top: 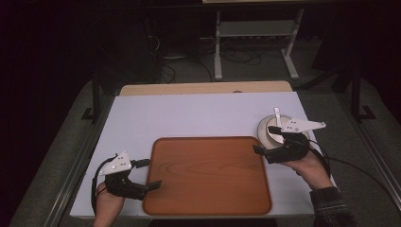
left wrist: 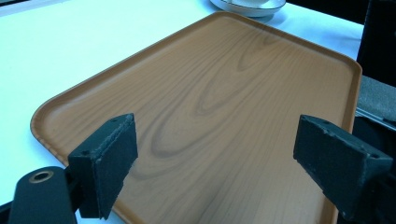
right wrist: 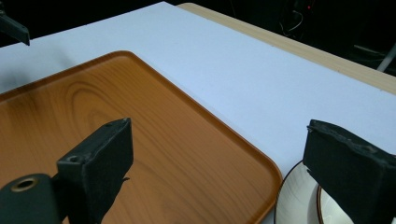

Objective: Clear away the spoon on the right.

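Note:
A brown wood-grain tray [top: 208, 175] lies flat at the front middle of the white table [top: 198, 116]. Just past its far right corner stands a white dish [top: 264, 127] with a thin dark rim line, also seen as the dish [left wrist: 247, 5] and the dish [right wrist: 299, 198]. My left gripper [top: 152, 173] is open at the tray's left edge, its jaws wide apart over the tray [left wrist: 224, 93]. Open as well, my right gripper [top: 263, 139] hovers over the tray's far right corner [right wrist: 261, 172] and the dish's near rim. Nothing is held in either one.
A pale, narrow handle-like piece [top: 277, 115] rises from the dish; I cannot tell what it is. A light wooden strip [top: 203, 88] runs along the table's far edge. Beyond it, a white metal stand [top: 255, 42] and cables sit on the dark floor.

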Demonstrator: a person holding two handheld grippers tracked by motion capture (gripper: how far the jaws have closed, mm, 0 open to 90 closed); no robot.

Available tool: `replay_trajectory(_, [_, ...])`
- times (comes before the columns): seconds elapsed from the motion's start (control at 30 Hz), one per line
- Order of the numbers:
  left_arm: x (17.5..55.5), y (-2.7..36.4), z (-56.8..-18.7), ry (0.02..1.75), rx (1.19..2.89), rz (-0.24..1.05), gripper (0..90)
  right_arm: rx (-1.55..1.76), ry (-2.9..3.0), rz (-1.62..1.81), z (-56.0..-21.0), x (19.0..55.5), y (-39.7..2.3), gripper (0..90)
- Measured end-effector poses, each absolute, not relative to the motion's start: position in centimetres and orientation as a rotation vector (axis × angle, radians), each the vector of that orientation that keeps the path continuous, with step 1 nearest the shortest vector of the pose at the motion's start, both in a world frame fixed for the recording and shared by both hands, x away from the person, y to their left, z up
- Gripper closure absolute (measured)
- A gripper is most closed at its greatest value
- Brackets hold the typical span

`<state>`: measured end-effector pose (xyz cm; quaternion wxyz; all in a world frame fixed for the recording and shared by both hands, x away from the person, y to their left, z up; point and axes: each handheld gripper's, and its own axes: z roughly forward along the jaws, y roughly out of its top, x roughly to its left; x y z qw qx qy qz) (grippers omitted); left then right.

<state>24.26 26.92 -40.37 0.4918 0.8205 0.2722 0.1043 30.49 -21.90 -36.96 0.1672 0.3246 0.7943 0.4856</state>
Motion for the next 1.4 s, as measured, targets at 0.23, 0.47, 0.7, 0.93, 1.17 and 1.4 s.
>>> replay_trajectory(0.23, [24.2,26.9,-40.4,0.661,1.989,0.254,13.3,0.951,2.256,1.383,-36.6,31.5,-22.3,7.7])
replay_trajectory(0.47, [24.2,26.9,-40.4,0.660,1.991,0.255,13.3,0.969,2.253,1.375,-36.5,32.5,-22.7,9.9])
replay_trajectory(0.7, [24.2,27.0,-40.4,0.662,1.990,0.258,13.3,1.003,2.241,1.370,-36.3,33.9,-23.1,13.3])
replay_trajectory(0.93, [24.2,27.1,-40.4,0.666,1.987,0.258,13.3,1.034,2.244,1.361,-36.1,35.2,-23.4,18.9])
replay_trajectory(1.17, [24.2,27.1,-40.4,0.666,1.986,0.259,13.3,1.071,2.254,1.328,-36.2,36.6,-23.9,25.7])
replay_trajectory(1.4, [24.2,27.1,-40.3,0.665,1.984,0.259,13.3,1.102,2.262,1.298,-36.3,38.1,-24.2,40.0])
